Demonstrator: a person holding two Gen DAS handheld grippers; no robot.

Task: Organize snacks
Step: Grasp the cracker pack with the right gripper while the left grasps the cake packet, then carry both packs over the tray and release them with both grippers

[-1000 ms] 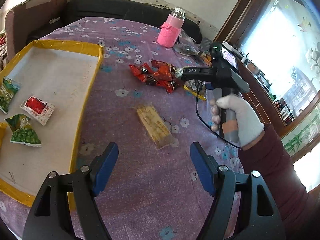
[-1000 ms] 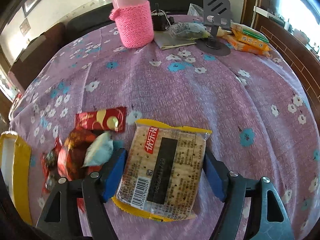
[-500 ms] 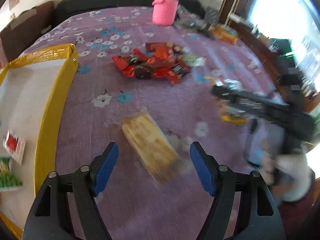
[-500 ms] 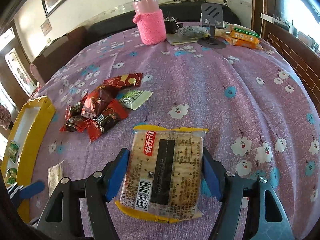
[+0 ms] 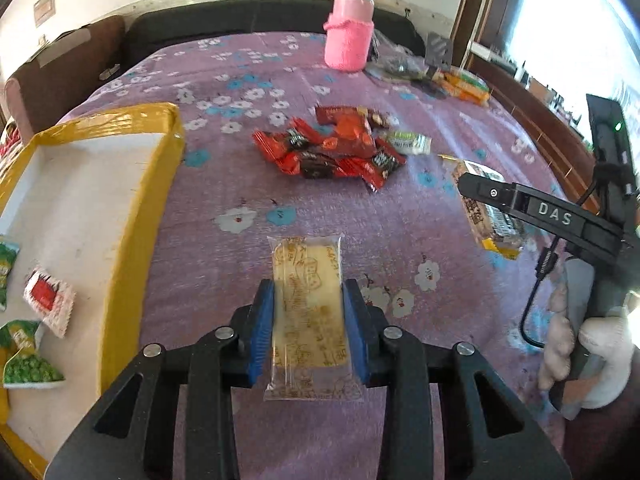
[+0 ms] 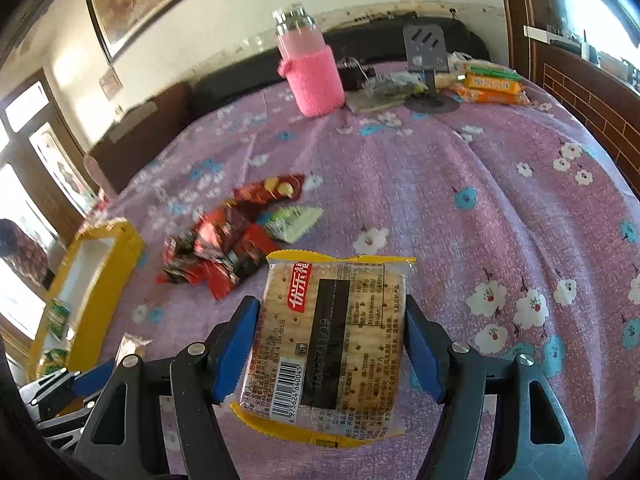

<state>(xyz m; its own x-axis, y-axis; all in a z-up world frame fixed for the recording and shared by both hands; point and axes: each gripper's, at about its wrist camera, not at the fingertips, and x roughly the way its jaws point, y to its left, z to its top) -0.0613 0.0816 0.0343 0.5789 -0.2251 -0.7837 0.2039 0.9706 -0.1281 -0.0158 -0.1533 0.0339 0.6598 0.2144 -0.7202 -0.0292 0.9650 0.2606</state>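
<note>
Closing, left claw [image 5: 308, 330] now pinches clear-wrapped biscuit pack [image 5: 307, 312] lengthwise.

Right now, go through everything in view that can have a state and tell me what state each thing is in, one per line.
left gripper: jaws just closed, shut on the clear wafer packet
right gripper: shut on the cracker pack, held off the tablecloth
yellow tray: holds green and red packets
red snack pile: loose on the cloth
pink bottle: upright, capped

Pink-sleeved bottle [image 5: 349, 36] on the floral purple tablecloth [image 5: 248, 184] — grey phone stand [image 6: 425, 60] beside it.
</note>
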